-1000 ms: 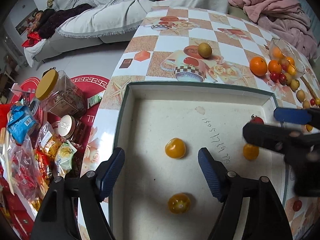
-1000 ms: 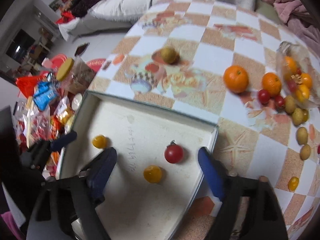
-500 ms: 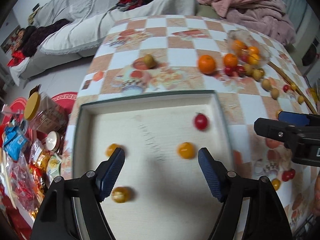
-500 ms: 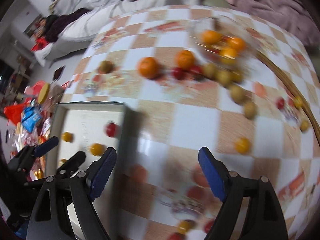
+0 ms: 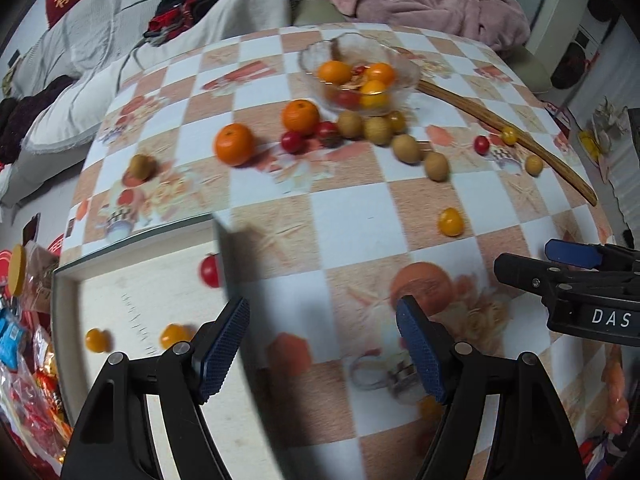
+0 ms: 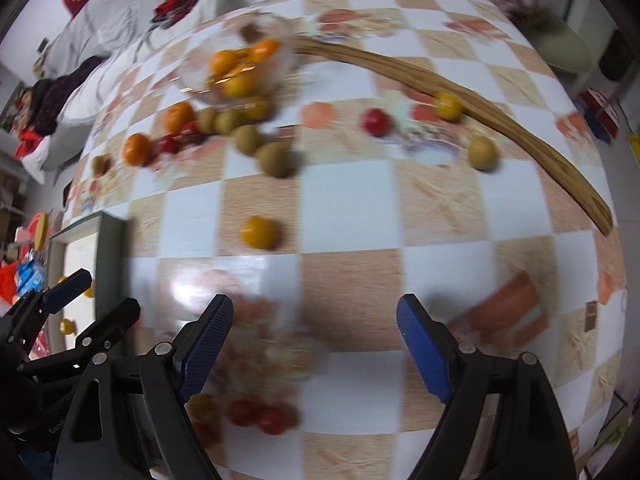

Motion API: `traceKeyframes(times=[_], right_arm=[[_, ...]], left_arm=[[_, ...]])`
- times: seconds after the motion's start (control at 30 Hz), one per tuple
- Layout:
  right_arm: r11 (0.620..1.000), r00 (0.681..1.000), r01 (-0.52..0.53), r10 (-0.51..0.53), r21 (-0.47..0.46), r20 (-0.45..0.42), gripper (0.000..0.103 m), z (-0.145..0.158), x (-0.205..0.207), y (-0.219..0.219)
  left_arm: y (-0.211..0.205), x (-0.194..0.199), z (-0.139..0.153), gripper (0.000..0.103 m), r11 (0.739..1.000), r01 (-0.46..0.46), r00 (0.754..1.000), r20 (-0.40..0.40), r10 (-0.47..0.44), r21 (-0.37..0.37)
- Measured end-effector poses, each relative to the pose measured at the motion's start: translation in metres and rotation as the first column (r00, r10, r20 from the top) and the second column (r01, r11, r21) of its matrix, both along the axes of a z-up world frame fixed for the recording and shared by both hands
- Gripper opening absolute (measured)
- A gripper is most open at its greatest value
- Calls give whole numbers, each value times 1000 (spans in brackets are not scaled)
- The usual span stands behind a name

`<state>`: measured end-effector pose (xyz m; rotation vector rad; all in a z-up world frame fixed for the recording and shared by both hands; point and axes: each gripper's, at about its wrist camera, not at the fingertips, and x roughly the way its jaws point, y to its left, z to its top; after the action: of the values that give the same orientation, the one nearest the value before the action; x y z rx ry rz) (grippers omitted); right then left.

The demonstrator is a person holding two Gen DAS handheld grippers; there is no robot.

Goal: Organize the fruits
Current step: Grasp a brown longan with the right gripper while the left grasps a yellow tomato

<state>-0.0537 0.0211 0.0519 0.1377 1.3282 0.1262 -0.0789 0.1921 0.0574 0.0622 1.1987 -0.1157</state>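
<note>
Both my claws have swung off the tray (image 5: 64,280) since a second ago. My right claw (image 6: 314,334) hangs open over the checked surface (image 6: 352,208) (blurred); a yellow fruit (image 6: 259,232) lies ahead, nearer its left finger. My left claw (image 5: 322,334) gapes empty too.

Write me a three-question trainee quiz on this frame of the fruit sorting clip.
1. True or false: the left gripper is shut on a fruit.
2. What colour is the tomato at the tray wall? A red, B green, C purple.
3. Fill in: the lone yellow tomato ahead of the right gripper lies on the ____, not in the glass bowl.

Key: 1 false, both grippers are open and empty. 2 A. 3 table.
</note>
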Motion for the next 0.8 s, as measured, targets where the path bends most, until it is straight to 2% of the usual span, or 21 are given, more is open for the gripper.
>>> traceKeyframes(times=[0.33,0.8], right_arm=[[997,997,79,-79,-15,-4,87,-10,13,-55],[991,993,101,-96,-91,62,86,-22,60,-88]], left_arm=[[-56,26,-13,77,999,48,999,-15,-48,-8],[-87,55,-39,77,1000,11,999,-37,-11,2]])
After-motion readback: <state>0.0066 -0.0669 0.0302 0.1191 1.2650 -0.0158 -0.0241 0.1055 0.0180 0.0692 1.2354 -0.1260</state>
